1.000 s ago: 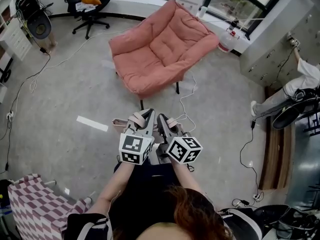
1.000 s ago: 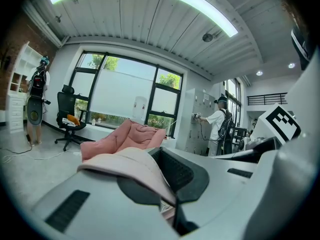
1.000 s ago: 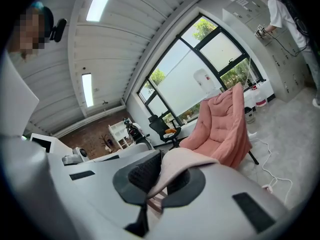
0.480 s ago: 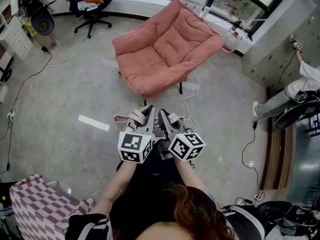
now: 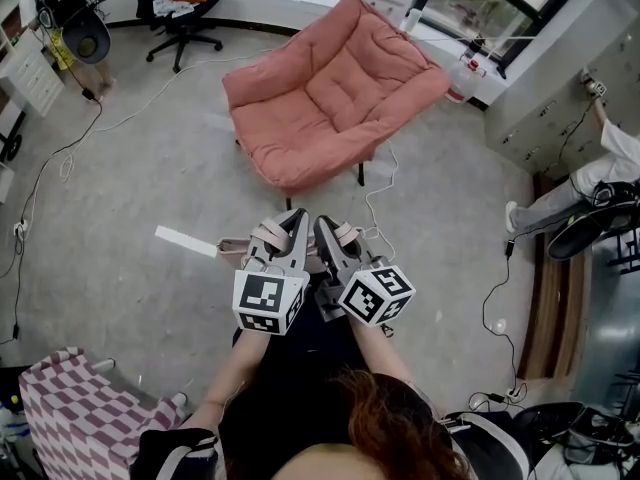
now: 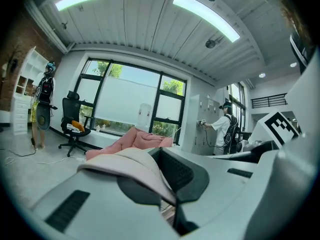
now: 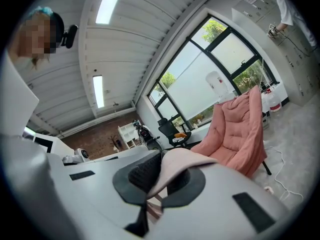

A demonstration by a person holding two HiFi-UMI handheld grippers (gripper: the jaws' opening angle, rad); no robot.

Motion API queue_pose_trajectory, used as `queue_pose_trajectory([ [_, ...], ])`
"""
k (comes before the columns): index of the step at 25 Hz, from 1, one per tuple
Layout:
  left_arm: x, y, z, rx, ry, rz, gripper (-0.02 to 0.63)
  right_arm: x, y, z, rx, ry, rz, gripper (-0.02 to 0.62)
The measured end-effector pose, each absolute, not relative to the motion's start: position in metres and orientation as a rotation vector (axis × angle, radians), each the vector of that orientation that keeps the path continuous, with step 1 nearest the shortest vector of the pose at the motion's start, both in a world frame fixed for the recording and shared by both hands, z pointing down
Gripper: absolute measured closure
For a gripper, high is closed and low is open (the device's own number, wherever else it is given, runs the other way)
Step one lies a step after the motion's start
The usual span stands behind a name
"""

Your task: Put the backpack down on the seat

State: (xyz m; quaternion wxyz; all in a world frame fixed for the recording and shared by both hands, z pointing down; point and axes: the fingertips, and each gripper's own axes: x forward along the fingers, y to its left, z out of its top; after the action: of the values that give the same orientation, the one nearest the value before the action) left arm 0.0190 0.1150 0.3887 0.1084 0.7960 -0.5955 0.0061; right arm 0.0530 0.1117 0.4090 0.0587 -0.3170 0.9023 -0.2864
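Gripping the backpack point(image 5: 236, 245) by its flat, pale pink padded straps point(image 6: 134, 165), the left gripper point(image 5: 291, 230) and right gripper point(image 5: 327, 232) sit side by side, each clamped tight on one strap. The pack hangs over the speckled grey concrete floor point(image 5: 150, 188), short of the quilted, salmon-pink cushioned seat point(image 5: 330, 98) on thin dark legs.

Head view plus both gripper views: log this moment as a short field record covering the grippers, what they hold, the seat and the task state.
left gripper: shut on left strap, pale pink
right gripper: shut on right strap, pale pink
backpack body: mostly hidden beneath the grippers
pink chair: ahead on the floor, apart from both grippers
task state: backpack not yet on the seat
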Motion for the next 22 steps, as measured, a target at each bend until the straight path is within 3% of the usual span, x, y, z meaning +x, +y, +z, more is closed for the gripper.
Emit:
queue_pose_trajectory([
  [22, -0.003, 0.004, 0.395, 2.315, -1.776, 0.08, 0.589, 0.028, 0.0, 0.415, -0.921, 2.759, -0.937, 0.561],
])
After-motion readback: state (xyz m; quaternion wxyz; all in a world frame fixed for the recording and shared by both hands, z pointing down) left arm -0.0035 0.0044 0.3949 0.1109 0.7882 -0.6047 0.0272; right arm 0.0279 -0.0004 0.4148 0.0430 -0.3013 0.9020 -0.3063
